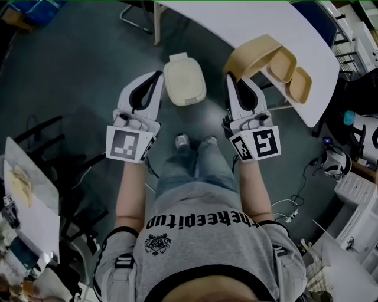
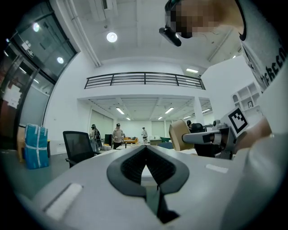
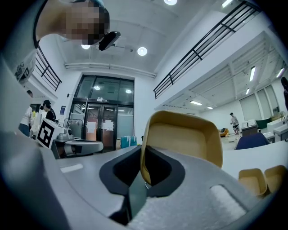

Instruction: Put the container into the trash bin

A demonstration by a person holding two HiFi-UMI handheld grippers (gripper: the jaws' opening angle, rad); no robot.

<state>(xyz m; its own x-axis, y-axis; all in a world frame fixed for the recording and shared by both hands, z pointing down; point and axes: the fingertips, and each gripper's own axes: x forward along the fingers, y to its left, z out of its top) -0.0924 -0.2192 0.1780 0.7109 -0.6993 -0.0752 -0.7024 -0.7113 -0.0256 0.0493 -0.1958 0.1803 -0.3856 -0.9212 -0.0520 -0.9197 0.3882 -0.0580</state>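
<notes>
Here, right gripper (image 3: pixel 143 158) fingers pinch a tan, round-cornered container (image 3: pixel 184 139); left gripper (image 2: pixel 146 150) fingers press together, empty.

Left claw (image 1: pixel 157 75) closed, right claw (image 1: pixel 230 78) clamped

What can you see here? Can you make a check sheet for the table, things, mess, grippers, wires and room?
Surface: white table, curved edge.
Job's things: tan container held up by the table; trash bin on the floor, lid looks closed.
Clutter: small tan trays on the table.
Grippers: right gripper shut on the container's rim; left gripper shut, empty.
Cables: white cables on the floor.
Surroundings: black chairs, dark floor.
</notes>
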